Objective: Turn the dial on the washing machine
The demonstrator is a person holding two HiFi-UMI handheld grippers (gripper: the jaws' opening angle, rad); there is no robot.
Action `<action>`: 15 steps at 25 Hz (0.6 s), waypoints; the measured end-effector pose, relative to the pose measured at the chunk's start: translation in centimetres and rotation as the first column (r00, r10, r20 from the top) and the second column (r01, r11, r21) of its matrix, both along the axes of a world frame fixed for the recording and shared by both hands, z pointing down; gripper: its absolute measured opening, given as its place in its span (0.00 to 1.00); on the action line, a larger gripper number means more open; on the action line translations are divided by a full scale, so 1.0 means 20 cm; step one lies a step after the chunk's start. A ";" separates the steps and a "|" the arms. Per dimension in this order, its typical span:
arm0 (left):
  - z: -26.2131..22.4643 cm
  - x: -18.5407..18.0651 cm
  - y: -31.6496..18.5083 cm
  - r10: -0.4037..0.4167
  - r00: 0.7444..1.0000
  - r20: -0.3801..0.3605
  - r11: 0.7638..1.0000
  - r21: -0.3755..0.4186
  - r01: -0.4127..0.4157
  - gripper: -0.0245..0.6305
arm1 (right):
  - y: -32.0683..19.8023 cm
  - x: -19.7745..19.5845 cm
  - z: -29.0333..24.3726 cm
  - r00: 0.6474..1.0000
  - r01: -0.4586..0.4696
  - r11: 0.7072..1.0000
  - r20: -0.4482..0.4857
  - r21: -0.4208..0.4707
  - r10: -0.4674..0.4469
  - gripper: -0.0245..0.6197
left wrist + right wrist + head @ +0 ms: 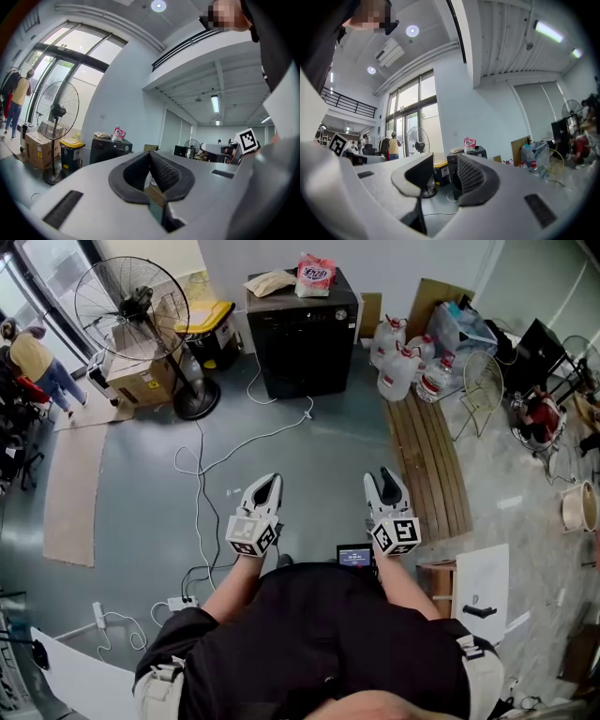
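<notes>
The black washing machine [302, 334] stands against the far wall, a few steps ahead of me, with a pink bag [316, 275] on its top. Its dial is too small to make out. It also appears in the left gripper view as the washing machine [108, 149], and in the right gripper view the washing machine [474, 151] shows past the jaws. My left gripper [270, 480] hangs in front of my body over the grey floor, its pads [161, 171] meeting at the tips with nothing held. My right gripper [386, 474] is level with it, jaws apart and empty [443, 173].
A standing fan [131, 306], a cardboard box [141, 376] and a yellow-lidded bin [208, 320] are left of the machine. Water jugs [403, 367] and a slatted wooden bench [427, 465] lie to the right. A white cable [202, 484] trails across the floor. A person [37, 357] stands far left.
</notes>
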State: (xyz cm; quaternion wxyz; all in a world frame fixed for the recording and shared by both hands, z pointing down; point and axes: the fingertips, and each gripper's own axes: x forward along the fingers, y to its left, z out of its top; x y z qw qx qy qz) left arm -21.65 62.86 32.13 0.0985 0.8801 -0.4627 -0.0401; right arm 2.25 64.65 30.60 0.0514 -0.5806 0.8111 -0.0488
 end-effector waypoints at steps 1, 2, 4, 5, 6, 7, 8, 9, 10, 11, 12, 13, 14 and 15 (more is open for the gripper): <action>0.00 0.01 0.00 -0.001 1.000 0.000 1.000 -0.001 0.001 0.03 | 0.00 0.01 0.00 1.000 0.000 1.000 0.005 0.002 0.000 0.29; 0.00 0.01 0.01 -0.002 1.000 -0.001 1.000 -0.002 0.002 0.03 | 0.00 0.02 0.00 1.000 0.001 1.000 0.007 0.001 -0.001 0.29; 0.00 0.03 0.02 -0.005 1.000 -0.004 1.000 -0.006 0.005 0.03 | 0.00 0.03 0.00 1.000 0.006 1.000 0.010 -0.001 -0.006 0.29; -0.01 0.03 0.02 -0.007 1.000 -0.005 1.000 -0.008 0.007 0.03 | 0.00 0.04 0.00 1.000 0.011 1.000 0.014 -0.001 -0.011 0.29; -0.01 0.04 0.02 -0.009 1.000 -0.007 1.000 -0.008 0.009 0.03 | -0.01 0.04 0.00 1.000 0.016 1.000 0.018 -0.002 -0.016 0.29; -0.01 0.05 0.02 -0.013 1.000 -0.007 1.000 -0.009 0.013 0.03 | -0.01 0.04 0.00 0.999 0.022 1.000 0.023 -0.003 -0.022 0.29; -0.01 0.05 0.03 -0.017 1.000 -0.006 1.000 -0.010 0.017 0.03 | 0.00 0.05 0.00 0.999 0.027 1.000 0.028 -0.003 -0.027 0.29; -0.01 0.06 0.03 -0.022 1.000 -0.005 1.000 -0.011 0.022 0.03 | 0.00 0.06 0.00 0.999 0.031 1.000 0.031 -0.003 -0.031 0.29; -0.01 0.07 0.03 -0.027 1.000 -0.004 1.000 -0.012 0.027 0.03 | 0.00 0.07 0.00 0.999 0.035 0.999 0.031 -0.002 -0.035 0.29; -0.01 0.08 0.03 -0.033 0.999 -0.002 0.999 -0.012 0.033 0.03 | 0.00 0.09 0.00 0.999 0.037 0.999 0.031 -0.002 -0.037 0.29; -0.01 0.10 0.03 -0.039 0.999 -0.001 0.999 -0.012 0.039 0.03 | -0.01 0.11 0.01 0.999 0.039 0.999 0.030 -0.002 -0.039 0.29; 0.00 0.11 0.03 -0.046 0.999 0.001 0.999 -0.013 0.046 0.03 | -0.01 0.13 0.01 0.999 0.040 0.999 0.028 -0.003 -0.040 0.29; 0.00 0.12 0.03 -0.053 0.999 0.002 0.998 -0.014 0.053 0.03 | 0.00 0.15 0.03 0.999 0.041 0.999 0.027 -0.007 -0.041 0.29; 0.01 0.13 0.04 -0.060 0.998 0.004 0.998 -0.015 0.060 0.03 | 0.00 0.17 0.04 0.999 0.042 0.999 0.027 -0.013 -0.042 0.29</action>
